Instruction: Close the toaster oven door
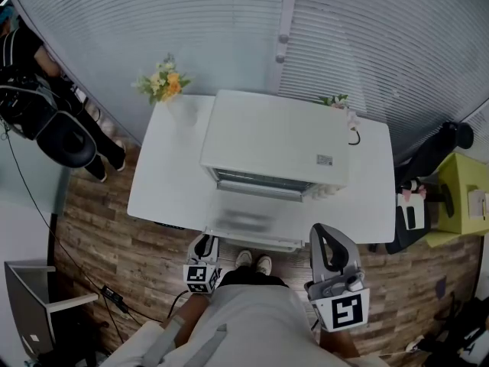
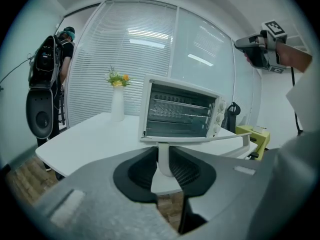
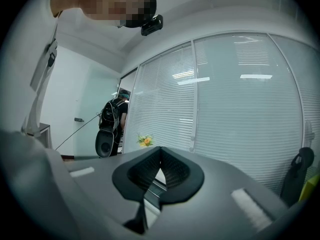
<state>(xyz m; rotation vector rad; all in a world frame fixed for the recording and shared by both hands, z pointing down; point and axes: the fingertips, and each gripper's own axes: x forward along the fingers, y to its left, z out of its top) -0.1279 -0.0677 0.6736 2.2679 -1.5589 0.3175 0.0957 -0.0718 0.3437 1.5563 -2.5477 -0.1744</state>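
So the boxy white toaster oven (image 1: pixel 279 140) sits on the white table (image 1: pixel 164 182), and its glass door (image 1: pixel 244 222) is hanging all the way down, lying flat out in front of the oven's mouth. You can see straight in to the wire rack from the left gripper view, so nothing is closed yet.

The left gripper (image 2: pixel 163 156) is right at the front of the oven, down at the door's outer edge. Its jaws are narrowed onto the left end of the white bar handle (image 2: pixel 210 139), and the dark pads look snug against the little upright post of it, so I'd call that a pinch on the handle.

The right gripper (image 3: pixel 160 154) is held back from the oven, off toward its right front corner and up near the person's body. Its tips are pressed together with nothing between them.

Progress-wise I'd say this is barely started: the grab looks done, but the whole swing is left. The door has to be lifted up and pushed flush against the oven's front.
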